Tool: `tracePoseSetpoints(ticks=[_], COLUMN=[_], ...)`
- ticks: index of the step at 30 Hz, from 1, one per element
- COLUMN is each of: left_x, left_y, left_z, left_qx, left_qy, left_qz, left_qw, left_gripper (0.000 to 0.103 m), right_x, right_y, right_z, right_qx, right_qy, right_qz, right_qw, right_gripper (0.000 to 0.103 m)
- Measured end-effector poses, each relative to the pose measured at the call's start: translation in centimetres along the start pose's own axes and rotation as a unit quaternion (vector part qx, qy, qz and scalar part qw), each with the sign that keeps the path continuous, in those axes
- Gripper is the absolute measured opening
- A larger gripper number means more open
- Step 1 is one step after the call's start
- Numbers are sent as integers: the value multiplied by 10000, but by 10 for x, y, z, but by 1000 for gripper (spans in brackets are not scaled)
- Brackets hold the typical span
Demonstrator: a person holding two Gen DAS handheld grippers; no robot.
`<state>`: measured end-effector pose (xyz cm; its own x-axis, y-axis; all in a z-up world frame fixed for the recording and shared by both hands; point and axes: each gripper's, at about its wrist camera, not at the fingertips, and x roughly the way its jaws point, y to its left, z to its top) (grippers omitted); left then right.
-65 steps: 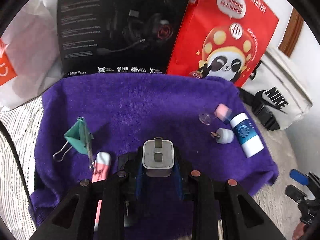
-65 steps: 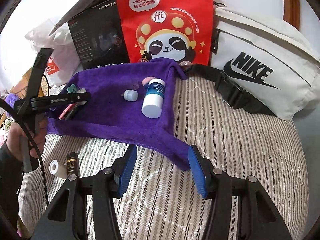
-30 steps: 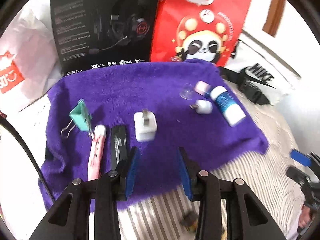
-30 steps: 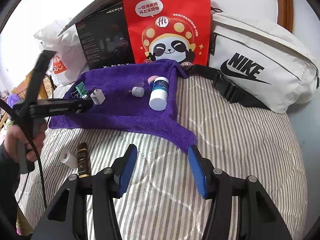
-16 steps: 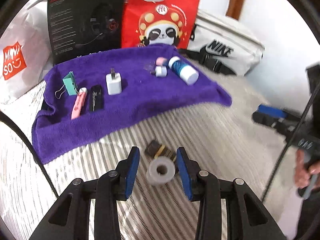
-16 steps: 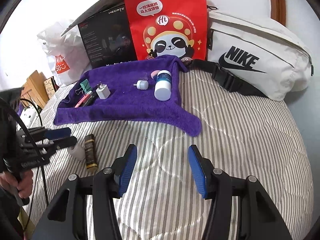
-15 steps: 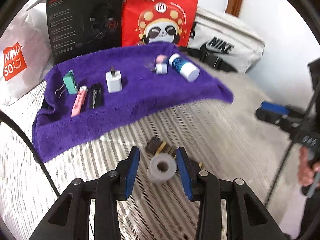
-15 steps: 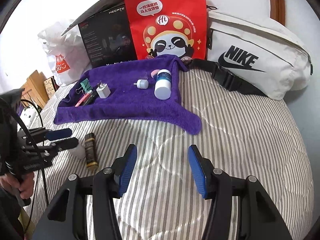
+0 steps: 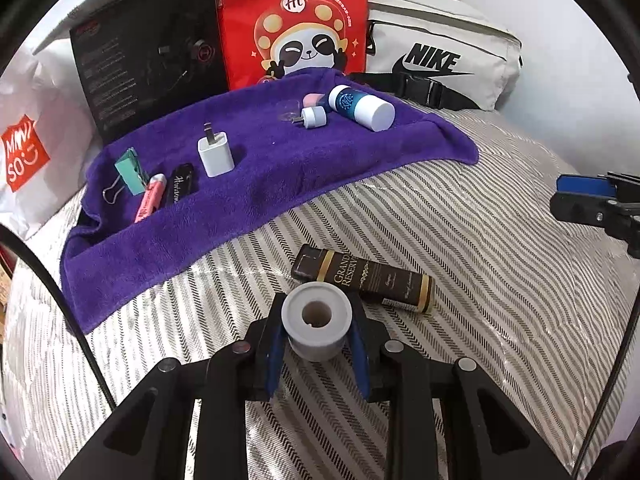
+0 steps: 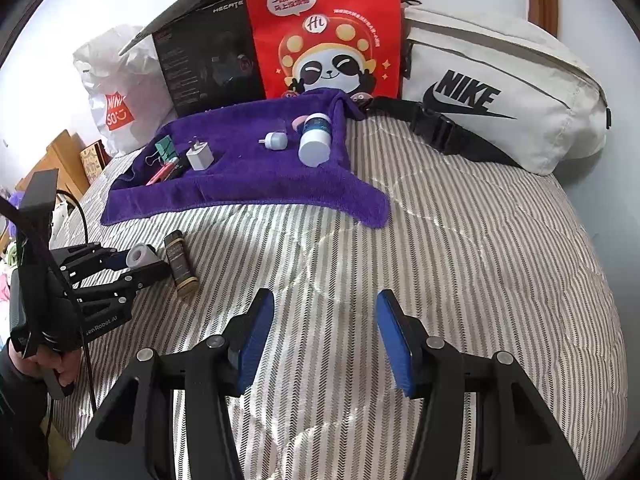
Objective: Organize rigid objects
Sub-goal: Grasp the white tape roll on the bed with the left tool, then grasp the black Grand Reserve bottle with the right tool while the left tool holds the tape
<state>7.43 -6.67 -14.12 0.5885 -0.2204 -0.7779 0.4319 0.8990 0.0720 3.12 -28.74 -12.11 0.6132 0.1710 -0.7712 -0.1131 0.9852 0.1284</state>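
Note:
My left gripper (image 9: pixel 317 344) is shut on a white roll with a centre hole (image 9: pixel 316 320), just above the striped bedspread; it also shows in the right wrist view (image 10: pixel 140 255). A dark tube with gold bands (image 9: pixel 364 278) lies right beyond it. The purple towel (image 9: pixel 280 176) carries a white charger plug (image 9: pixel 215 154), a green binder clip (image 9: pixel 130 171), a pink pen (image 9: pixel 150 197), a black stick (image 9: pixel 180 183), a small white cap piece (image 9: pixel 313 117) and a blue-and-white bottle (image 9: pixel 362 107). My right gripper (image 10: pixel 326 340) is open and empty over the bedspread.
A black headset box (image 9: pixel 152 52), a red panda bag (image 9: pixel 292 20), a white Nike bag (image 9: pixel 444 48) and a white Miniso bag (image 9: pixel 24 152) stand behind the towel. The striped bedspread (image 10: pixel 460 260) stretches to the right.
My left gripper let go of the charger plug on the towel, drew back to the bedspread and closed on the white roll. The right gripper stayed open and backed away a little.

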Motion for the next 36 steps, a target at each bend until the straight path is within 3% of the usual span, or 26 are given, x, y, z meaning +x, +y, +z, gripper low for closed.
tracePoseSetpoints(ticks=[7, 15, 22, 26, 28, 31, 36], left_x=[-27, -48, -40, -33, -28, -20, -19], left_y=[37, 92, 110, 108, 104, 97, 91], left_z=[-14, -37, -46, -42, -38, -34, -34], left_qx=[-502, -1216, -1676, -1874, -1929, -1878, -1766], left_qy=[-57, -33, 23, 8, 40, 76, 13], left_qz=[246, 653, 640, 454, 358, 385, 540], left_qw=[9984, 9904, 9838, 9812, 9806, 9814, 9828], left_gripper=[27, 27, 27, 27, 27, 27, 27], right_x=[16, 44, 74, 86, 87, 87, 77], right_y=[30, 72, 108, 124, 132, 129, 94], right_z=[4, 14, 22, 21, 21, 25, 27], right_qx=[-390, -894, -1447, -1835, -2077, -1974, -1120], right_qy=[81, 231, 395, 387, 238, 226, 371], right_qz=[230, 741, 919, 761, 671, 291, 281], right_qw=[9989, 9930, 9844, 9793, 9756, 9796, 9926], right_gripper=[53, 53, 53, 46, 24, 23, 23])
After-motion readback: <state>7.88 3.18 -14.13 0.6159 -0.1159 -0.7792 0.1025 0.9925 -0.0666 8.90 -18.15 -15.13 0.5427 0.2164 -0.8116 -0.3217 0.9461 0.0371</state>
